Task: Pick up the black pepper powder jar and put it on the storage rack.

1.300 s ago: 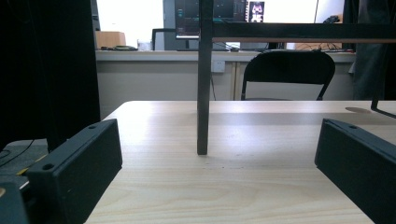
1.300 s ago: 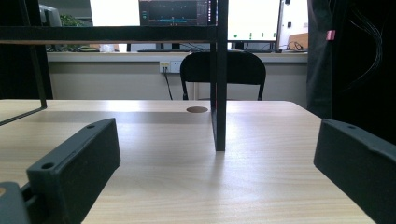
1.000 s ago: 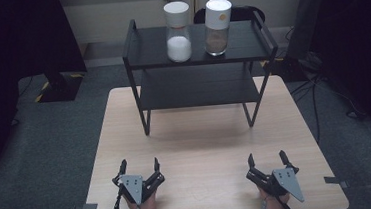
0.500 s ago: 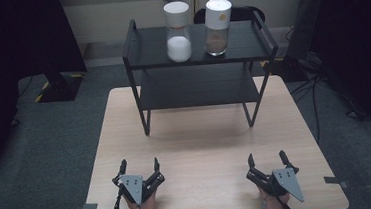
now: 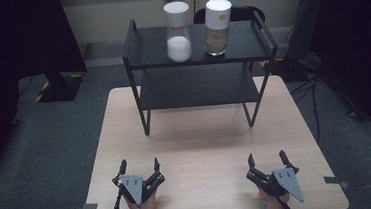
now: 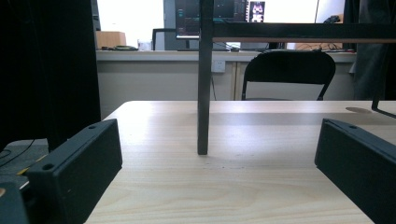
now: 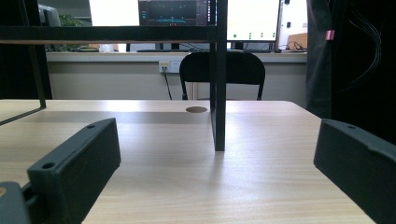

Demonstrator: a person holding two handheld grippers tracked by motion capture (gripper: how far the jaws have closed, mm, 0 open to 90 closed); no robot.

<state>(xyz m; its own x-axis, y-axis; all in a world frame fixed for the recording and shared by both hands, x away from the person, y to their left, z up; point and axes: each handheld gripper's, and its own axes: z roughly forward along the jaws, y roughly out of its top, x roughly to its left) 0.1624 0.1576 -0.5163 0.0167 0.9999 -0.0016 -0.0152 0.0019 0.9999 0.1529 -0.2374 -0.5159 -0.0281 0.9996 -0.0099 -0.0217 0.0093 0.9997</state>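
A black two-tier shelf rack [image 5: 249, 49] stands at the far half of the wooden table [image 5: 201, 138]. On its top tier stand two white-lidded jars: one with white powder [image 5: 178, 32] at the left, one with brown contents [image 5: 216, 27] at the right. My left gripper [image 5: 138, 167] rests near the table's front edge at the left, jaws wide apart and empty. My right gripper [image 5: 267, 159] rests at the front right, also open and empty. In the left gripper view a rack leg [image 6: 203, 93] stands straight ahead; in the right gripper view another leg [image 7: 218, 84] does.
A black chair [image 5: 239, 14] stands behind the rack against the wall. Dark screens or panels [image 5: 19, 57] flank the table at left and right [image 5: 358, 35]. Cables [image 5: 317, 89] lie on the grey carpet at the right. Bare tabletop lies between rack and grippers.
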